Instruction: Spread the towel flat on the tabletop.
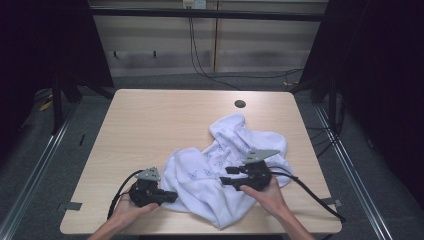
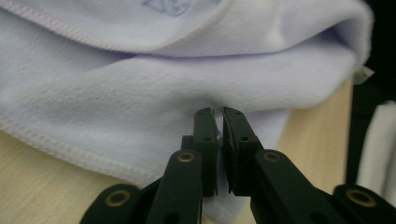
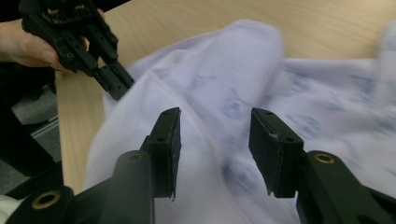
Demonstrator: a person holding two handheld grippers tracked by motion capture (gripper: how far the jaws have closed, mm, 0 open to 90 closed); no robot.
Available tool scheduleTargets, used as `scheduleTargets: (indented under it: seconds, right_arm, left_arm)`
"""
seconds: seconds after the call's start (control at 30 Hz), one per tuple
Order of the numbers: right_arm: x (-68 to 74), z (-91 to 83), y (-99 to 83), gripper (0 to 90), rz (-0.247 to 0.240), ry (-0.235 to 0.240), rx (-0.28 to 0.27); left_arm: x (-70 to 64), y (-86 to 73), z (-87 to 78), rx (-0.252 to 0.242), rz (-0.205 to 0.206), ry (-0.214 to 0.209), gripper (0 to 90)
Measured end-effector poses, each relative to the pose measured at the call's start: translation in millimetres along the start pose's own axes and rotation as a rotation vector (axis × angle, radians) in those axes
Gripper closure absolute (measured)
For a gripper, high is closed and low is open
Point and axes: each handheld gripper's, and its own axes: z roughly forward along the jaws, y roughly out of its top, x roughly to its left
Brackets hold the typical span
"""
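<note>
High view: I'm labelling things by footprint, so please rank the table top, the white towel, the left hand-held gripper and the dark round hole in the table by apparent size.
1. Table top
2. White towel
3. Left hand-held gripper
4. Dark round hole

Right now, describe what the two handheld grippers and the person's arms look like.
Left gripper and right gripper are matte black two-jaw tools, each topped by a grey three-cornered plate, each trailing a black cable. Up close, the flat black jaw pads ride on linked black arms joined by brass-coloured rivets, with small screw holes along the pads. The person's forearms are bare, no sleeves visible.
</note>
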Motion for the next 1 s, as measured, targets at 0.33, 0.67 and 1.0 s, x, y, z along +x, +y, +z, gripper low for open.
scheduleTargets:
  seconds: [0.33,0.67,1.0]
  right_arm:
    - [24.6,65.4,7.2,64.2,-0.082,0.083,0.130]
    - [13.5,-24.3,0.1,86.7,-0.030,-0.083,-0.050]
    - [-14.0,-107.7,-95.4,59.5,0.143,-0.251,0.014]
  left_arm:
    - [46.9,6.0,6.4,-0.017,-0.084,0.148,76.4]
    - [30.7,-2.4,-0.6,0.024,-0.035,0.174,81.9]
    - [-5.4,-9.1,3.2,0.090,0.037,0.105,83.2]
